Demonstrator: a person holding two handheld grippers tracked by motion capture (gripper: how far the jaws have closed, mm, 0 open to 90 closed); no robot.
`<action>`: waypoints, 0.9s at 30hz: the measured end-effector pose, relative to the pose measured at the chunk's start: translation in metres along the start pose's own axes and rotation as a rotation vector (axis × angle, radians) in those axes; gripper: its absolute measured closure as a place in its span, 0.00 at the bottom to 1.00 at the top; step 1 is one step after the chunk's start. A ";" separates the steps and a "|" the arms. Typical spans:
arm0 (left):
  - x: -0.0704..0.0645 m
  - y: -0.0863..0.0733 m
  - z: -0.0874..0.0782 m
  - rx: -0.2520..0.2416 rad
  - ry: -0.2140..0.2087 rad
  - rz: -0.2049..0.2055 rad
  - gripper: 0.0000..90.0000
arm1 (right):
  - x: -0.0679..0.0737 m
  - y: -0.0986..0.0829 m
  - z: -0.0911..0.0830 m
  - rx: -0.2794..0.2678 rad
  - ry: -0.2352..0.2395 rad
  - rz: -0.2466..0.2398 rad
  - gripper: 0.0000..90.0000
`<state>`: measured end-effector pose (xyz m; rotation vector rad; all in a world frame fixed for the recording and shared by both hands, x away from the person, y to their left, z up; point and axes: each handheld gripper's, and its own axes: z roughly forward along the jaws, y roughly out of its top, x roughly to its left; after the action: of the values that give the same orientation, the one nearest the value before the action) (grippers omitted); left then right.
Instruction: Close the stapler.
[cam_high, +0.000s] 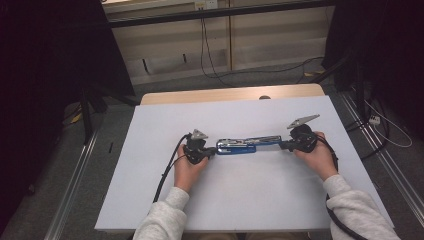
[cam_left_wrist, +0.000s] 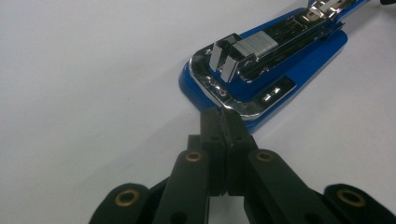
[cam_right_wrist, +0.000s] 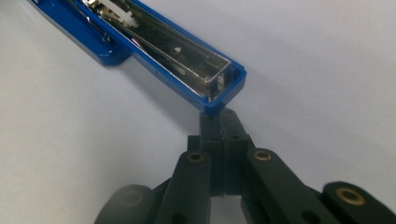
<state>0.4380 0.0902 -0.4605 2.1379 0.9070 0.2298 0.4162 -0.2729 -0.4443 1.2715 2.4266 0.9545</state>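
From the high view I see a dim room, black at both upper corners, with the white counter (cam_high: 240, 200) the brightest patch and evenly lit from above. In the left gripper view the stapler (cam_left_wrist: 261, 70) is sharp, its chrome throwing small glints, while my left tool (cam_left_wrist: 223, 122) sits soft at the bottom edge and casts a faint shadow on the sheet. The right gripper view is duller and greyer, with a soft shadow along the stapler and the right tool (cam_right_wrist: 223, 122) blurred low down.
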 end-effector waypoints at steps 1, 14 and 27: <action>0.000 0.000 0.000 0.002 -0.003 0.001 0.99 | 0.000 0.000 0.000 0.000 0.000 0.000 1.00; 0.000 0.000 0.000 0.003 -0.004 0.001 0.99 | 0.002 0.004 -0.004 -0.033 0.011 -0.006 1.00; 0.001 0.000 -0.001 -0.004 -0.005 -0.017 0.97 | 0.005 0.007 -0.007 -0.058 0.029 -0.016 1.00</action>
<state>0.4384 0.0920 -0.4600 2.1255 0.9212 0.2178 0.4148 -0.2691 -0.4343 1.2258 2.4083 1.0377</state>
